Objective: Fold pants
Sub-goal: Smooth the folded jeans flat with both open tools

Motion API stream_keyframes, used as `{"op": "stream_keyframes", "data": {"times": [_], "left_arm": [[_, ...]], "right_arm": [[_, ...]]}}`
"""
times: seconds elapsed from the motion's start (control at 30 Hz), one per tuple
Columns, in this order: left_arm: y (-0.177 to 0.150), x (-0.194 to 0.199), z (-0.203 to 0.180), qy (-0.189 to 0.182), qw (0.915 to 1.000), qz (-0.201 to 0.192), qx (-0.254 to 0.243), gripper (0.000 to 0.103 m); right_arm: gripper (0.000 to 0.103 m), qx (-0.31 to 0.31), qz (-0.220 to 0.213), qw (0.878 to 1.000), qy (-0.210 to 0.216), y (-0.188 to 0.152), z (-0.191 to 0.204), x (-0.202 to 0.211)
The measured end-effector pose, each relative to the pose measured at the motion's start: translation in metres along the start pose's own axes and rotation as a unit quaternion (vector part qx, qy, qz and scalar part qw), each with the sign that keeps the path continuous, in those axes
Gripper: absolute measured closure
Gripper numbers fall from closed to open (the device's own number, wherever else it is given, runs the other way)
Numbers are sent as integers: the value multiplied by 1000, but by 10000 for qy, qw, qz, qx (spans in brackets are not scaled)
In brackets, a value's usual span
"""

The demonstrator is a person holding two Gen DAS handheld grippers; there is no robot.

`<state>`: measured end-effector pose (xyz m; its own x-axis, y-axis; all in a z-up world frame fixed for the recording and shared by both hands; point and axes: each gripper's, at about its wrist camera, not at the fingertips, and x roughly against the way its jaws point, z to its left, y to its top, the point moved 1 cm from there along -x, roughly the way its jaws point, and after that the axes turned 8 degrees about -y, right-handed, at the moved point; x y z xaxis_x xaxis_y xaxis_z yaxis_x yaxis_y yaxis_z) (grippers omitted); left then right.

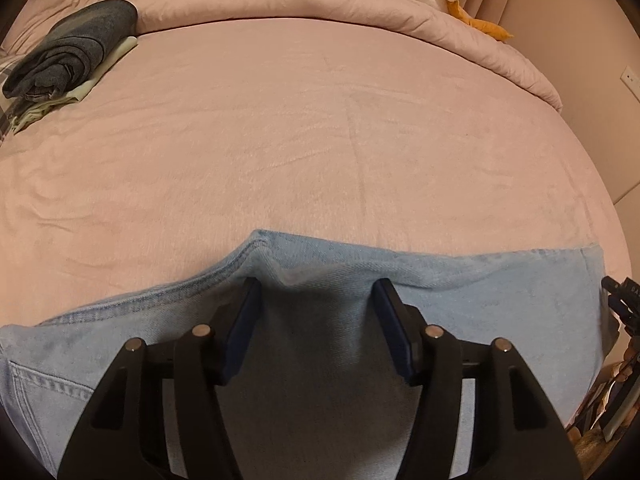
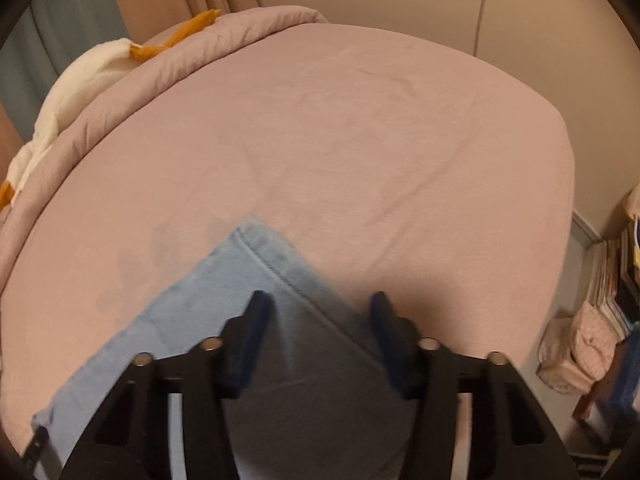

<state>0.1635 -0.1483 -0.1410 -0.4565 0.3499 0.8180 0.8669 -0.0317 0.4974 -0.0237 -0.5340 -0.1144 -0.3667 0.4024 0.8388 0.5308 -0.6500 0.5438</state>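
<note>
Light blue jeans (image 1: 460,284) lie along the near edge of a pink bed (image 1: 320,120), long axis running left to right; the left tool (image 1: 316,286) straddles a raised ridge along their far edge, the right tool (image 2: 320,304) their far right corner; both tools half open, pads not visibly clamped; neither plainly nearer.

pants (image 1: 460,280): lower part cut off by frame edge | right view: denim hem blurred
</note>
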Motion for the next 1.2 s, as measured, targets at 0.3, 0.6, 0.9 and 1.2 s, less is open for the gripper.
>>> {"op": "stream_keyframes", "data": {"times": [0.3,0.6,0.9,1.2], "left_arm": [[0,4,-3,-136,9998,-116,65,37],[-24,41,-21,-789,9969,-40,62,34],[-54,44,-27,-998,9945,301,68,31],[-57,42,-33,-887,9955,335,-21,31]], "right_arm": [[65,-404,109,9990,134,-7,-36,17],[64,-775,348,9947,586,-16,-58,22],[63,-966,48,9925,746,-26,-64,39],[63,-870,570,9902,932,-27,-47,4]]}}
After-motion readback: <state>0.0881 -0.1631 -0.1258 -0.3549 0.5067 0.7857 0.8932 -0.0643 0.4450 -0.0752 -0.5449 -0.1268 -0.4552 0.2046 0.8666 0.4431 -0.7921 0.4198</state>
